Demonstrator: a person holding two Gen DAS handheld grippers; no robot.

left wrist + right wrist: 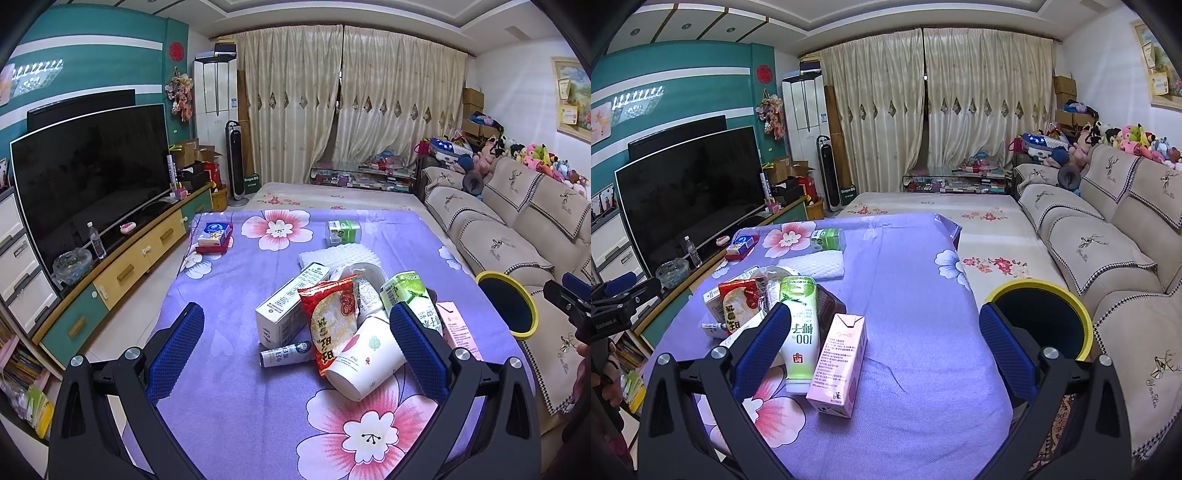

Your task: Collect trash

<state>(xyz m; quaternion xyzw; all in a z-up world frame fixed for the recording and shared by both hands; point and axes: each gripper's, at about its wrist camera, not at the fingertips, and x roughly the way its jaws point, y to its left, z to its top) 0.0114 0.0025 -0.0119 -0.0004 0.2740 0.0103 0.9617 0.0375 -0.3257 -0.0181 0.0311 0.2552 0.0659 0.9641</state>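
A heap of trash is piled on a table draped in a purple floral cloth (229, 295): a crinkled red snack bag (332, 317), a tipped paper cup (364, 356), a long white carton (288, 306), a green-and-white bottle (798, 328) and a pink carton (840, 363). Both the left gripper (295, 350) and the right gripper (882, 347) are spread wide, nothing grasped. A round yellow-rimmed bin (1067, 295) is seen beside a beige sofa (1115, 236).

You can read "100" on the green-and-white bottle (799, 332) | "Deegoo" on the green box (848, 192) by the tower fan | "Yan Ken"-like script on the sofa cover (1156, 384), uncertain.
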